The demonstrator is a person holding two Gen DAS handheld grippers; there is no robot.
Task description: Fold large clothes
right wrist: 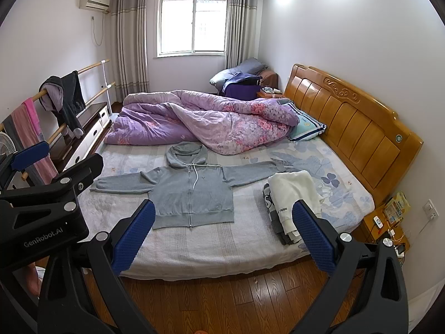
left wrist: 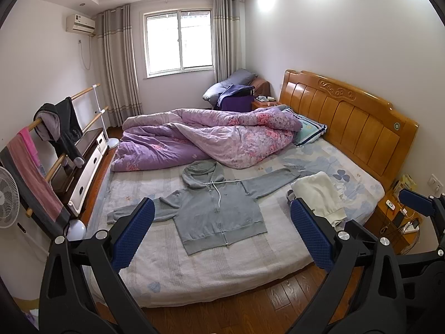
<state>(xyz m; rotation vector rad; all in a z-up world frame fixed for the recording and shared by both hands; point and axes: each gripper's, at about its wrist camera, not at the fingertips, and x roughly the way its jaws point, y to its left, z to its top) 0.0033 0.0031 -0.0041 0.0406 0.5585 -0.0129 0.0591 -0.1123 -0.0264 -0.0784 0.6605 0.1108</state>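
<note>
Right wrist view: my right claw and left claw gape empty; grey hoodie lies flat on bed, hood toward window, sleeves spread sideways.

You are in a home bedroom: a bed with a wooden headboard, a rumpled purple quilt, a curtained window, a wall air conditioner, and what looks like a nightstand.

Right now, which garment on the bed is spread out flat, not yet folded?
The grey zip hoodie, lying with both sleeves stretched out. The cream garment to its right is already folded on a small pile.
</note>
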